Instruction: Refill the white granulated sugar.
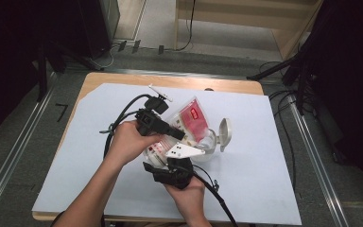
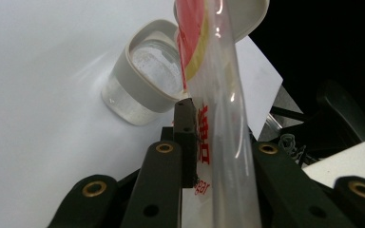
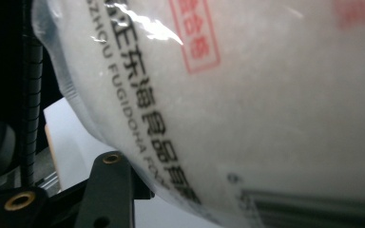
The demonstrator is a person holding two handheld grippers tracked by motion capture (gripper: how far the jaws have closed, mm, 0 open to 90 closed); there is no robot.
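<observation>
A clear plastic bag (image 1: 194, 116) of white grains, with a red label, is held tilted over the white table sheet. My left gripper (image 1: 182, 135) is shut on the bag's thin upper film (image 2: 218, 71), one pad on each side. The open mouth of a clear container (image 1: 208, 139) with a grey rim (image 2: 147, 71) lies just below the bag's edge, its hinged lid (image 1: 225, 132) flipped back. My right gripper (image 1: 163, 158) sits under the bag's full bottom (image 3: 242, 95). One of its fingers (image 3: 109, 190) lies against the bag; the other is hidden behind it.
The white sheet (image 1: 264, 179) covers a wooden table (image 1: 123, 78) and has bare room to the right and left of the hands. Black cables trail from both grippers. Stands and cables surround the table on the floor.
</observation>
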